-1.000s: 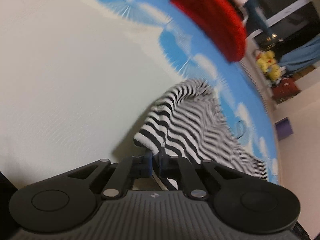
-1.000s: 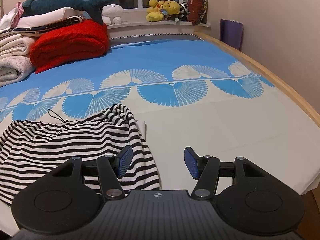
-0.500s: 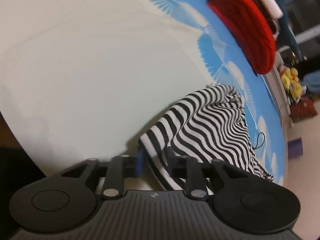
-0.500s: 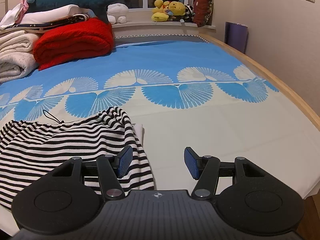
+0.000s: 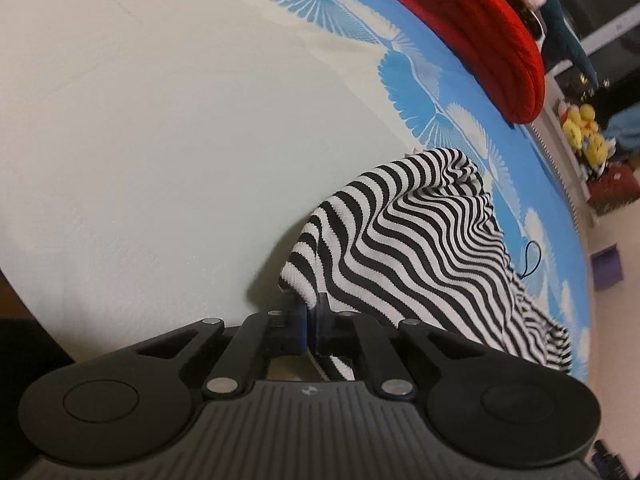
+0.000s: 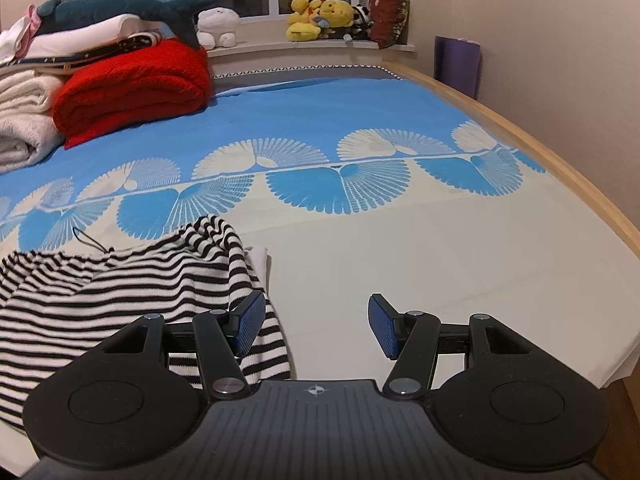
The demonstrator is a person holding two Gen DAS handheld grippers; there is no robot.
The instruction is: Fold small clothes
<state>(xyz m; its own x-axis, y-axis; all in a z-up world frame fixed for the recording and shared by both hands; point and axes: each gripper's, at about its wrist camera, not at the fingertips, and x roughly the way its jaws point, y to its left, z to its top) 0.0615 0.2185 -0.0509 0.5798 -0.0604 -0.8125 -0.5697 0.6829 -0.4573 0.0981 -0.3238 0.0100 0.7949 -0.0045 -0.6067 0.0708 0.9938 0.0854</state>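
Note:
A black-and-white striped garment lies rumpled on the bed sheet. A black cord loop shows at its far side. My left gripper is shut on the garment's near hem corner, and the cloth rises from the pinch. In the right wrist view the same garment spreads to the lower left. My right gripper stands open with nothing between its fingers. Its left finger hovers over the garment's right edge. Its right finger is over bare sheet.
A folded red blanket and white towels are stacked at the far left of the bed. Plush toys line the windowsill. The wooden bed edge curves along the right, with a purple mat by the wall.
The left jaws opened for a moment around the striped hem, then closed on it again. The left view tilted a little. The right gripper stayed put and open.

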